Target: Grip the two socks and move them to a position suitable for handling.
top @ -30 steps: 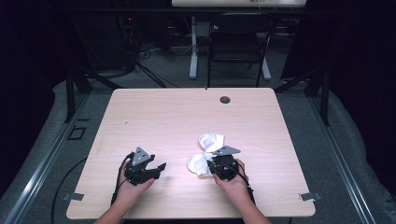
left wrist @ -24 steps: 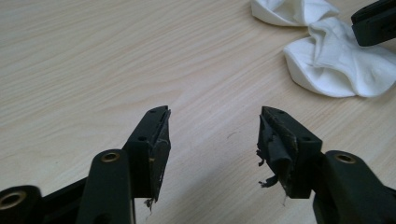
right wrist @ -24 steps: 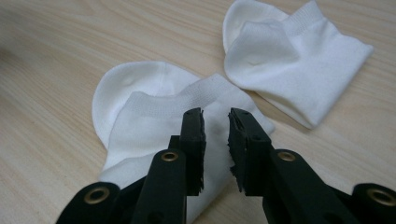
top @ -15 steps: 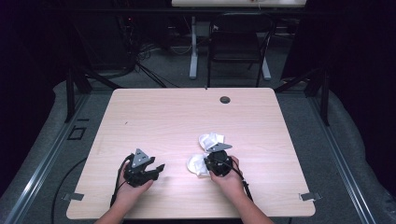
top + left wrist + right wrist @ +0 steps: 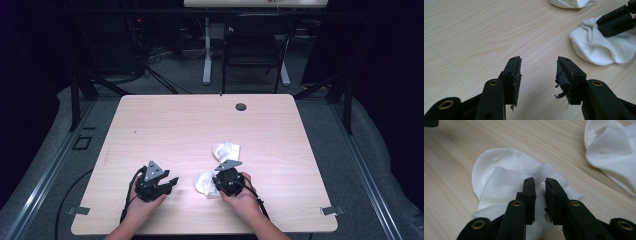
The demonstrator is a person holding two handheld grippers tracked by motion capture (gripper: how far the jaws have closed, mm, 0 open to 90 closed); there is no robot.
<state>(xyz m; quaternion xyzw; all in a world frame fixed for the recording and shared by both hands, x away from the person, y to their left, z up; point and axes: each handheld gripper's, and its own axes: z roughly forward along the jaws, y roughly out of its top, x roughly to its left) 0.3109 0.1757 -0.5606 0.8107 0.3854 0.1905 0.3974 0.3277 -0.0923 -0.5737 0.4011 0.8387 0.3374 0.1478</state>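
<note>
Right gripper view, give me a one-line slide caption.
Right gripper nearly closed over a white sock's ribbed cuff, second sock nearby.

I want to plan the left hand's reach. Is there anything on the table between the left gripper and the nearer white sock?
Nothing visible is in the way. Bare table lies between the left gripper, whose jaws stand apart with nothing in them, and the nearer white sock. The right gripper is already on that sock, over its cuff.

White socks (image 5: 506, 177), black grippers (image 5: 229, 181), pale wooden table (image 5: 200, 125)
</note>
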